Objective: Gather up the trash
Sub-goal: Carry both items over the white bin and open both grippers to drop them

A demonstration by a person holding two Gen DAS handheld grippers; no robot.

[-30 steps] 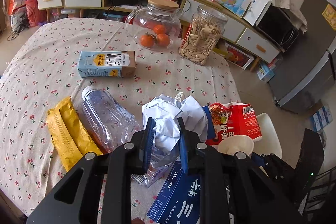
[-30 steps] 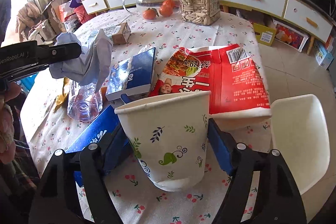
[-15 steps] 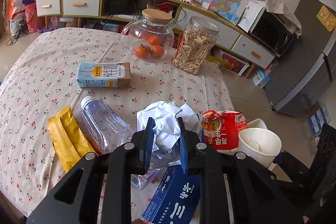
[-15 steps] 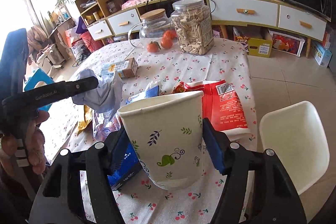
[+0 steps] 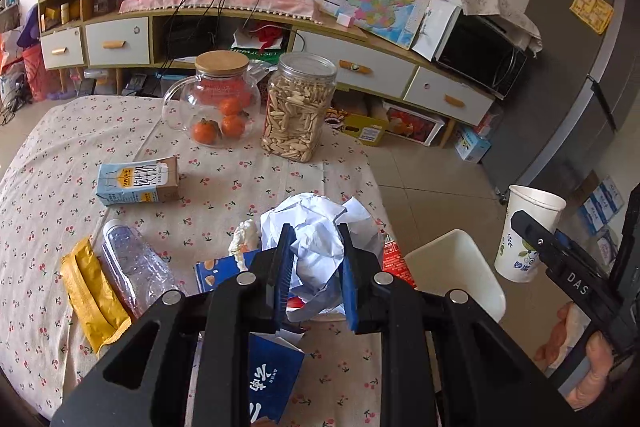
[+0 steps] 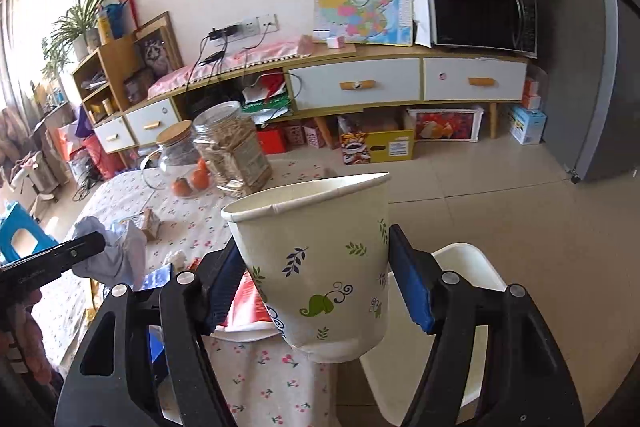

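Trash in both grips: crumpled paper pinched between the nearly closed fingers of the left gripper, paper cup squeezed across its wall in the wide-set right gripper, both lifted clear of the table. Best carried level and steady, cup kept upright and lightly pressed against crushing. Bottle, yellow packet, carton below the left gripper, not yet collected.

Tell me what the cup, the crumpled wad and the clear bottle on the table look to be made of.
Cup: paper, matte white with printed leaves; rolled rim and a side seam show. Crumpled wad: thin white paper, or possibly tissue, with sharp creases. Bottle: clear thin plastic, glossy, dented and see-through, white cap. It lies on the tablecloth, which looks like printed fabric.
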